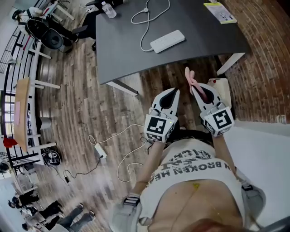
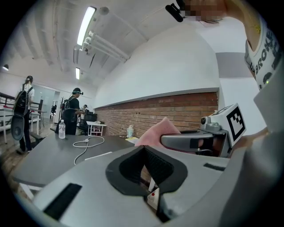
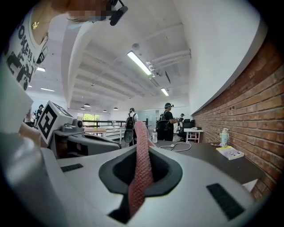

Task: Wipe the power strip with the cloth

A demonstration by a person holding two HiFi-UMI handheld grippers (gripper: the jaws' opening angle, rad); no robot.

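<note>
The right gripper [image 1: 197, 89] is clamped on a pink cloth [image 1: 190, 77], which stands up between its jaws and pokes past the tips. The left gripper [image 1: 174, 92] has its jaws together with nothing between them. Both are held side by side near the person's chest, short of the dark table [image 1: 122, 50]. The white power strip [image 1: 167, 41] lies on the table with its cord [image 1: 146, 22] looped beside it, well apart from the cloth.

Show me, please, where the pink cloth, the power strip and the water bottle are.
pink cloth [image 3: 142, 163]: right gripper view, middle of its upright fold.
power strip [image 1: 167, 41]: head view, middle of its white body.
water bottle [image 1: 109, 11]: head view, its clear body.
</note>
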